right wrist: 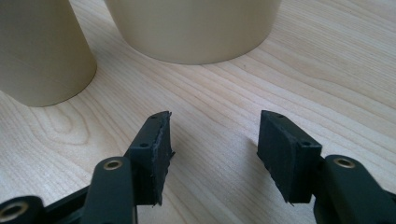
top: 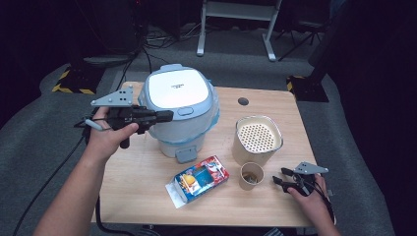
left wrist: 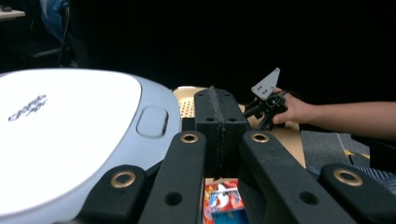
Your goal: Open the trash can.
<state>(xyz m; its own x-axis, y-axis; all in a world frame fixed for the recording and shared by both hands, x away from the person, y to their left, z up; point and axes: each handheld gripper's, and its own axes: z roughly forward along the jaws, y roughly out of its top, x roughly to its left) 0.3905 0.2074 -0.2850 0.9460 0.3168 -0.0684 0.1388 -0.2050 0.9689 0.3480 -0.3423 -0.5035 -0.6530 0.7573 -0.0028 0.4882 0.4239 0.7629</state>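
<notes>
A pale blue container with a white lid stands at the back left of the wooden table. My left gripper is held level at its left side, tips over the lid's edge. In the left gripper view its pads are pressed together with nothing between them, beside the lid. My right gripper rests low at the front right, jaws apart and empty. In the right gripper view it points at bare wood just short of a small beige cup and a larger beige container.
The larger beige container has a perforated top, and the small cup stands in front of it. A colourful carton lies at the front middle. A dark round hole sits near the table's far edge.
</notes>
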